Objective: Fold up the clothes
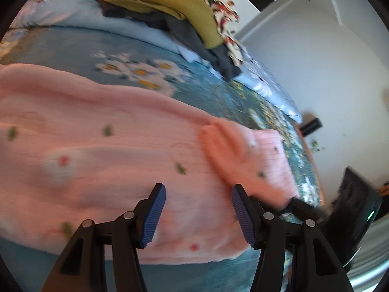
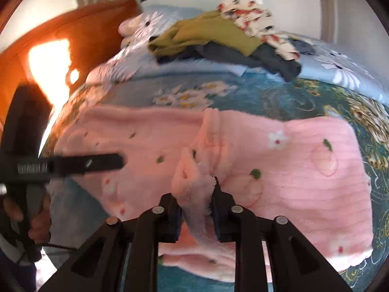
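A fluffy pink garment (image 1: 102, 160) (image 2: 316, 170) with small flowers and green leaves lies spread on the teal floral bedspread (image 1: 206, 92) (image 2: 279, 97). Its thick cuff or collar fold (image 1: 218, 146) lies across the middle. My left gripper (image 1: 198, 189) hovers open just over the garment's near part, with nothing between its blue pads. In the right wrist view it shows side-on at the left (image 2: 116, 161), held by a hand (image 2: 39, 221). My right gripper (image 2: 194, 192) is shut on a bunched fold of the pink garment (image 2: 194, 206). It also shows at the garment's right edge (image 1: 301, 206).
A pile of clothes sits at the far side of the bed: an olive garment (image 1: 170, 2) (image 2: 214, 36), a dark grey one (image 1: 206, 53) (image 2: 274, 60) and a white floral one (image 1: 223, 12) (image 2: 252, 14). A wooden headboard (image 2: 73, 36) stands at the left, a white wall (image 1: 316, 73) at the right.
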The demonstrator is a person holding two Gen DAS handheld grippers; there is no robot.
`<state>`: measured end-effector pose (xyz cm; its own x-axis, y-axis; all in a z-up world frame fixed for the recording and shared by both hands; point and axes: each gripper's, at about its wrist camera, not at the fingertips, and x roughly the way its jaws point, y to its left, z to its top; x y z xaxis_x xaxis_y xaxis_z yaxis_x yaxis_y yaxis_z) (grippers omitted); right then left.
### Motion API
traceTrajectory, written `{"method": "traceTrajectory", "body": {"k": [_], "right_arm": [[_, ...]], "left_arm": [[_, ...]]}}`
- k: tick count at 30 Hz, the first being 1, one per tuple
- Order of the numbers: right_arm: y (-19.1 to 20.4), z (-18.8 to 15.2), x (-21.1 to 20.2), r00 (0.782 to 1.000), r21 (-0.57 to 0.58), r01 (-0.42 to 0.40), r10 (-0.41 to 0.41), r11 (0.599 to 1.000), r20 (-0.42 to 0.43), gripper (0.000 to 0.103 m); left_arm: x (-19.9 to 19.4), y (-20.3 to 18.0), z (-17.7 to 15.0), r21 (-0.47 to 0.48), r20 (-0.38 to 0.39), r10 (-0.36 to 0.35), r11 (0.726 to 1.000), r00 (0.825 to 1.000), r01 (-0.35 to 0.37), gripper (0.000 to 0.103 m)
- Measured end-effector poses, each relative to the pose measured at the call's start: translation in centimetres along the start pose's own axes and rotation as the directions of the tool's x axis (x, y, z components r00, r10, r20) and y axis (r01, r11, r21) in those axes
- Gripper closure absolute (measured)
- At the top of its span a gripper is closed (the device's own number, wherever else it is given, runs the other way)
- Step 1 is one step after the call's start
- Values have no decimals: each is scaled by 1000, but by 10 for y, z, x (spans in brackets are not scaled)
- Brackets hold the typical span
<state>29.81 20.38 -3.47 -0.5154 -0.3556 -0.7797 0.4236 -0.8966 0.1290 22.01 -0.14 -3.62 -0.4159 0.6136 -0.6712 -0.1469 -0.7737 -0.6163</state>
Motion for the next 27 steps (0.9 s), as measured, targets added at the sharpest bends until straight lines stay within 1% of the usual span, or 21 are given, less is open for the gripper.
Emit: {"method": "traceTrajectory", "body": {"k": [1, 3, 4, 5, 6, 7, 9, 11, 13, 15, 16, 17, 18, 19, 20, 22, 24, 25, 27], "right_arm": [[2, -3, 3, 1000, -4, 0, 0, 1000, -14, 76], [3, -8, 3, 999, 8, -27, 28, 1000, -16, 73], [3, -11, 3, 999, 14, -41, 41, 999, -17, 64], [2, -14, 1, 997, 23, -78, 78, 997, -16, 51], [1, -17, -5, 992, 31, -128, 128, 991, -11, 46], [-1, -21, -12, 990, 36, -144, 144, 989, 5, 44], [-9, -28, -30, 992, 58, -119, 116, 991, 51, 44], [-28, -35, -47, 994, 136, -67, 54, 988, 95, 44], [-52, -42, -63, 991, 230, -43, 12, 972, 134, 44], [-74, -49, -78, 985, 310, -17, -37, 950, 167, 44], [-83, -51, -84, 982, 345, -9, -56, 939, 179, 44], [-91, -54, -86, 980, 377, -7, -68, 926, 187, 44], [-98, -57, -89, 977, 408, -6, -81, 913, 195, 44], [-105, -59, -91, 976, 436, -6, -90, 900, 200, 44], [-109, -60, -91, 975, 455, -8, -93, 890, 200, 44], [-114, -60, -90, 976, 479, -10, -96, 878, 197, 44], [-115, -59, -90, 975, 479, -2, -105, 878, 196, 44], [-115, -60, -90, 974, 477, 2, -110, 879, 199, 44], [-117, -61, -91, 972, 478, 8, -120, 878, 203, 44]], "left_arm": [[5, -3, 2, -2, -11, -15, 1000, 1000, 15, 42], [15, -8, 5, -8, -32, -45, 999, 998, 45, 42], [21, -9, 7, -15, -47, -53, 999, 997, 52, 42], [27, -10, 9, -22, -62, -61, 998, 996, 59, 42], [33, -11, 11, -29, -77, -69, 997, 995, 67, 41], [40, -12, 13, -36, -92, -77, 997, 993, 74, 41], [53, -13, 18, -56, -116, -111, 993, 987, 105, 39], [68, -14, 22, -86, -146, -144, 987, 979, 132, 37], [79, -14, 25, -125, -170, -186, 978, 968, 166, 37], [84, -18, 27, -136, -168, -208, 973, 964, 187, 37], [85, -21, 27, -127, -163, -203, 975, 966, 183, 39], [86, -24, 28, -118, -159, -183, 979, 970, 165, 40], [86, -27, 28, -105, -151, -166, 983, 975, 151, 56], [87, -30, 29, -93, -142, -150, 986, 978, 138, 85], [85, -31, 30, -88, -133, -141, 988, 981, 130, 90], [76, -33, 33, -76, -102, -135, 989, 986, 128, 90], [58, -36, 37, -36, -48, -142, 989, 989, 141, 90], [51, -36, 39, -12, -35, -130, 991, 991, 130, 90], [52, -26, 43, 18, -58, -85, 996, 995, 86, 90]]}}
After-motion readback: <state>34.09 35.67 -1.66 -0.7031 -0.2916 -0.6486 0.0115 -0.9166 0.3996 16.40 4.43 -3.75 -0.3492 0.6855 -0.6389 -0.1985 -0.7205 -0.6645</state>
